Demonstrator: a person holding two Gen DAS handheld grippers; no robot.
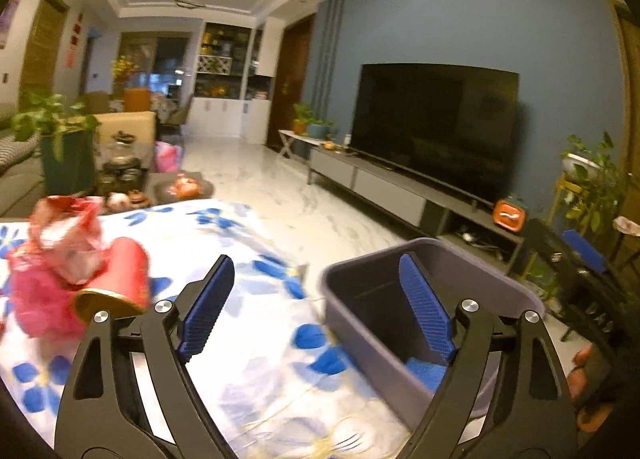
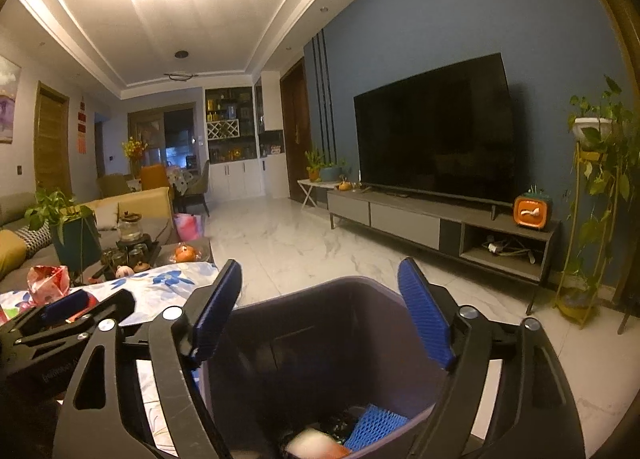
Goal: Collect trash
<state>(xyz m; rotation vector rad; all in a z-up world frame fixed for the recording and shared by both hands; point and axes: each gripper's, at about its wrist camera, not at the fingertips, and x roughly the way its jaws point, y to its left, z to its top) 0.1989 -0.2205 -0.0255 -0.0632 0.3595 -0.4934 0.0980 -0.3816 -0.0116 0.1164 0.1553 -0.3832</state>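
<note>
Overhead, both grippers hung spread apart and empty: the right gripper [image 2: 320,307] above the grey bin [image 2: 320,359], which held blue foam [image 2: 376,425], the left gripper [image 1: 316,307] near a red cup [image 1: 120,283] and wrappers [image 1: 60,243] on the floral cloth [image 1: 248,339].

my tabletop [image 1: 248,339], covered in a white cloth printed with blue flowers, carries a red paper cup [image 1: 120,283] lying on its side, touching crumpled pink and red wrappers [image 1: 52,259]. just beside the tabletop, the grey plastic bin [image 1: 400,371] stands on the white marble floor [image 1: 304,203].
</note>
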